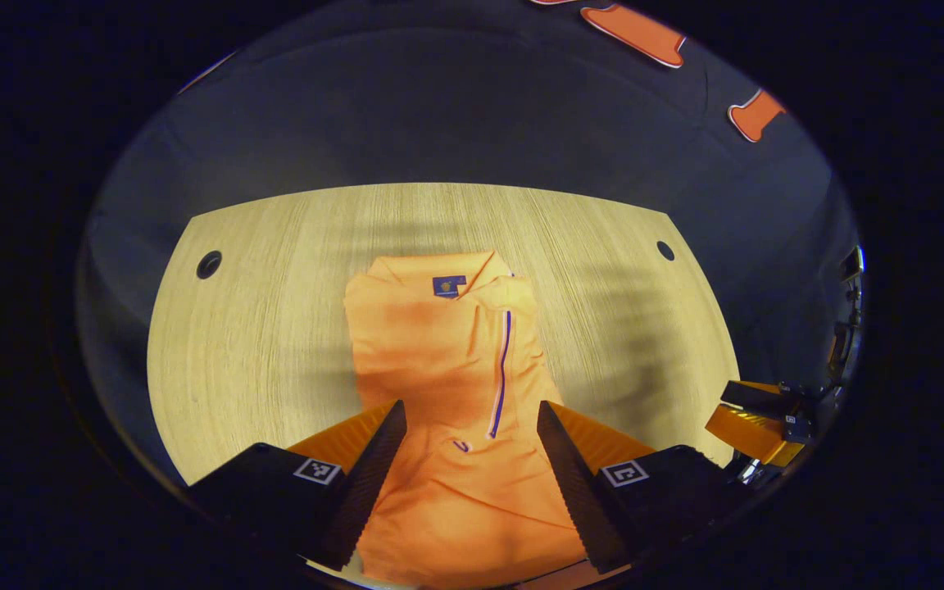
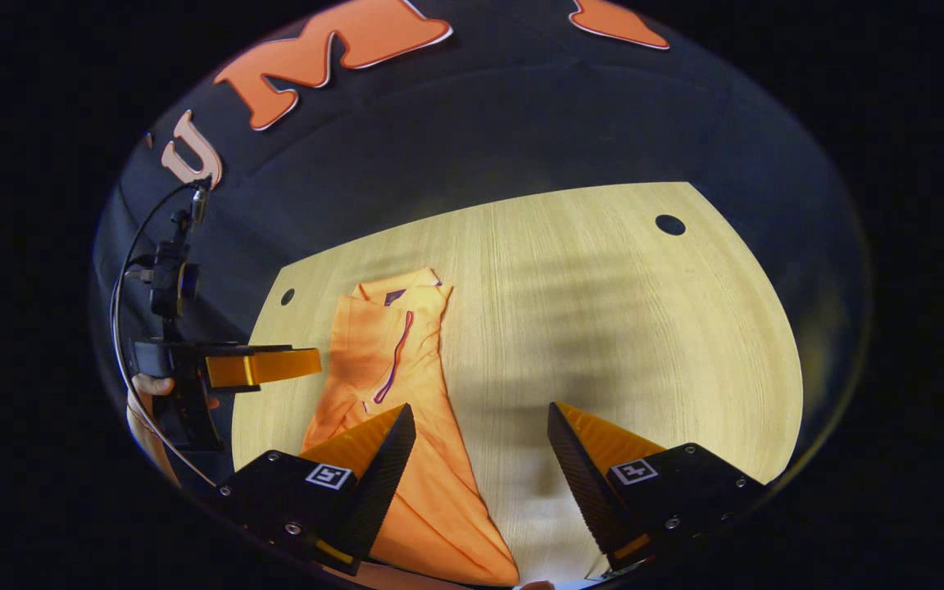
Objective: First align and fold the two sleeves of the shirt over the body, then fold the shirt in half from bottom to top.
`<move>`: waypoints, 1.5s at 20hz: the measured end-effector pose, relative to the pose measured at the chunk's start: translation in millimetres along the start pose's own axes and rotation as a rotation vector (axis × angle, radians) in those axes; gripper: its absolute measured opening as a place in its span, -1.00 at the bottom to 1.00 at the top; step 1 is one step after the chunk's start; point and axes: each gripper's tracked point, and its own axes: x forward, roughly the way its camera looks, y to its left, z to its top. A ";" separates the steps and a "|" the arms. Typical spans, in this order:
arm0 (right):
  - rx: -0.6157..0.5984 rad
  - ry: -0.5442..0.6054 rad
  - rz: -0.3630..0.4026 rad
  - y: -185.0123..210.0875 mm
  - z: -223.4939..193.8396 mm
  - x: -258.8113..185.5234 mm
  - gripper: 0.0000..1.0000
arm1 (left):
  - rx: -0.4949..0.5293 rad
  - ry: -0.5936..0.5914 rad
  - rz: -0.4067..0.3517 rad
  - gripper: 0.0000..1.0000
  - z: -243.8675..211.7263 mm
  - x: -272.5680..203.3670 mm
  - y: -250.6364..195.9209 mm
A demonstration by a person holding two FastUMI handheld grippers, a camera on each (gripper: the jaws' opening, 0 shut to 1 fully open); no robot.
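Observation:
An orange shirt (image 1: 447, 360) lies lengthwise on the wooden table (image 1: 259, 328), collar at the far end, both sleeves folded in over the body, a dark piped seam running down it. My left gripper (image 1: 469, 418) hovers open above the shirt's lower half with nothing between its fingers. In the right gripper view the shirt (image 2: 394, 385) lies left of centre, and my right gripper (image 2: 480, 422) stands open above its right edge and the bare table (image 2: 619, 328). The left gripper (image 2: 267, 366) shows there at the far left, held by a hand. The right gripper (image 1: 755, 418) appears at the left view's right edge.
The table has a round hole near each far corner (image 1: 209, 264) (image 1: 665, 250). Black cloth wall rises behind the table. A cable (image 2: 124, 270) hangs by the left gripper. Bare wood spreads to either side of the shirt.

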 end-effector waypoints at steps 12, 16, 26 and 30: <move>-0.157 0.133 -0.092 29.2 -110.5 3.1 0.99 | -0.101 0.089 0.049 0.99 -173.6 -49.1 68.9; -0.182 0.226 -0.127 29.8 -170.9 -6.2 0.99 | -0.075 0.120 0.081 0.98 -228.5 -46.3 84.3; -0.103 0.410 -0.210 25.7 -280.0 -21.2 0.99 | -0.036 0.175 0.138 0.98 -295.9 -45.8 89.1; -0.121 0.446 -0.277 11.4 -295.7 -20.6 0.99 | -0.016 0.228 0.182 0.99 -319.5 -39.8 91.4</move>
